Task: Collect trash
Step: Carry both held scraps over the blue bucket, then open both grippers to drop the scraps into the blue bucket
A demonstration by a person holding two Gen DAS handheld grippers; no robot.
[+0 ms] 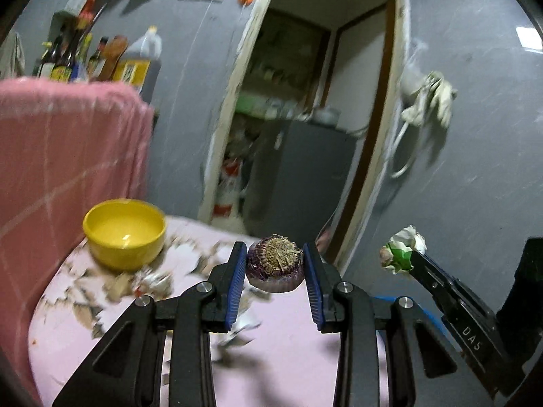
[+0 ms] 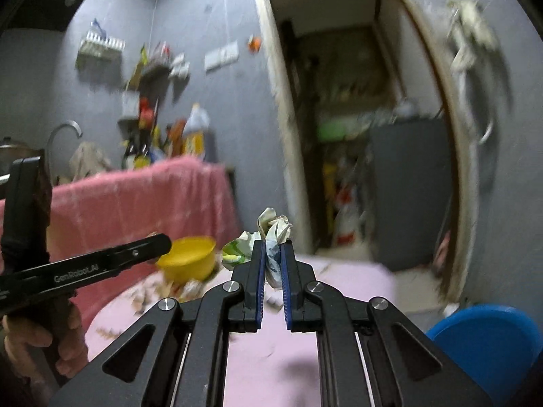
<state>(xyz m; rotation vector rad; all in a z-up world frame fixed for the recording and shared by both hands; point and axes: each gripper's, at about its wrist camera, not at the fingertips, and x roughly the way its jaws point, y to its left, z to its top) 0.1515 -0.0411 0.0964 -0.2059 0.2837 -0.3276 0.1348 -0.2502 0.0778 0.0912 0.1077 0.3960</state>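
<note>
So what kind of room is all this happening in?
Most likely a small home kitchen: sauce and oil bottles crowd a counter, a sink tap curves behind, and a yellow bowl sits on the scrap-strewn pink table.

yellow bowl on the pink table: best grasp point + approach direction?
Pinch the rim of the yellow bowl, one finger inside the wall and one outside, coming down from above. It stands upright with its mouth open, and looks too wide to span. Take the near rim: the pink cloth crowds the far side.
</note>
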